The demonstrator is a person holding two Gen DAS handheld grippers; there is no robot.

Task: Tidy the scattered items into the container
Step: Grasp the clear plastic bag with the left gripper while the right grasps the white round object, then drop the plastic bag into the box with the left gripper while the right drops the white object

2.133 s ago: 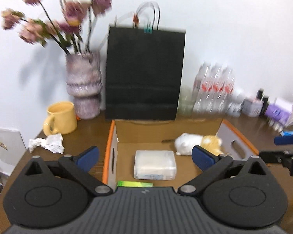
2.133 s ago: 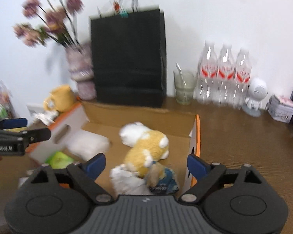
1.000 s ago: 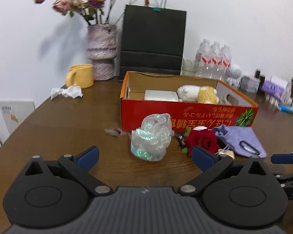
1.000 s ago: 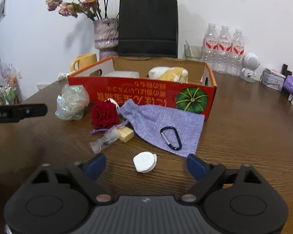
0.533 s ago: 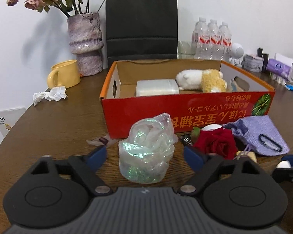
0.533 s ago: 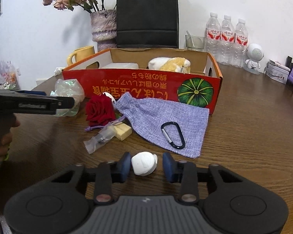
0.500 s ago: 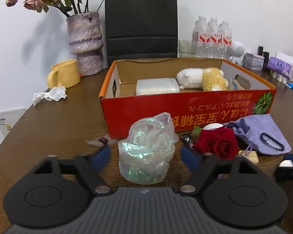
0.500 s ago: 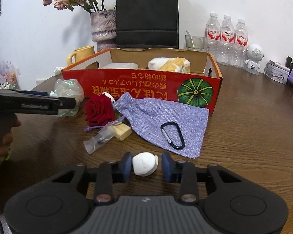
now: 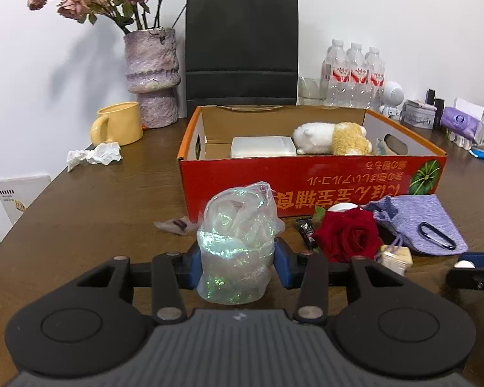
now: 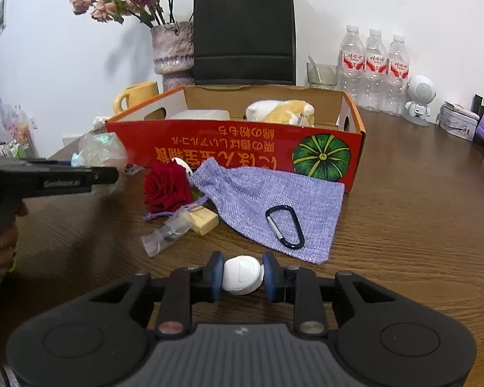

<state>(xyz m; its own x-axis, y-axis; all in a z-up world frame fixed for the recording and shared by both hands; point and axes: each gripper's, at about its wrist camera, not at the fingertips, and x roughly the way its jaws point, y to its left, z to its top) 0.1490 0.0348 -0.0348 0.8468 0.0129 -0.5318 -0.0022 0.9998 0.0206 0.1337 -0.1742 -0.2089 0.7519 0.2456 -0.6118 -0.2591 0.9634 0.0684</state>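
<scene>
Far left on the table [image 9: 80, 213]: crumpled tissue [image 9: 93, 156], yellow mug [image 9: 117, 127] behind it, then vase [image 9: 151, 75] w/ dried flowers against the wall.

Left gripper [image 9: 237, 262] sits near the table's front edge, left of centre. Its blue pads are against both sides of a shiny crumpled plastic bag [image 9: 237, 242]; jaws closing, bag squeezed betw them. A small scrap wrapper [image 9: 174, 224] lies just left of the bag.

Behind it: red box [image 9: 306, 174], open top, black paper bag [image 9: 242, 48] standing at its far side. Inside the box: white plastic case [image 9: 263, 146] on the left, plush toy [image 9: 332, 138] to the right.

In front of the box, going right: red rose [image 10: 167, 187], cream block [image 10: 205, 221] & clear wrapped piece [image 10: 166, 233] nearer, purple cloth pouch [image 10: 267, 206] w/ a black carabiner [image 10: 285, 225] lying on it.

Right gripper [image 10: 242, 275] is near the front edge, just nearer than the pouch. A small white round case [image 10: 242, 274] is between its pads, touching both; jaws closing a touch, clamped on it, resting at table level.

Far right by the wall: glass [image 10: 321, 75], 3 water bottles [image 10: 374, 71], small white robot figure [image 10: 419, 98].
</scene>
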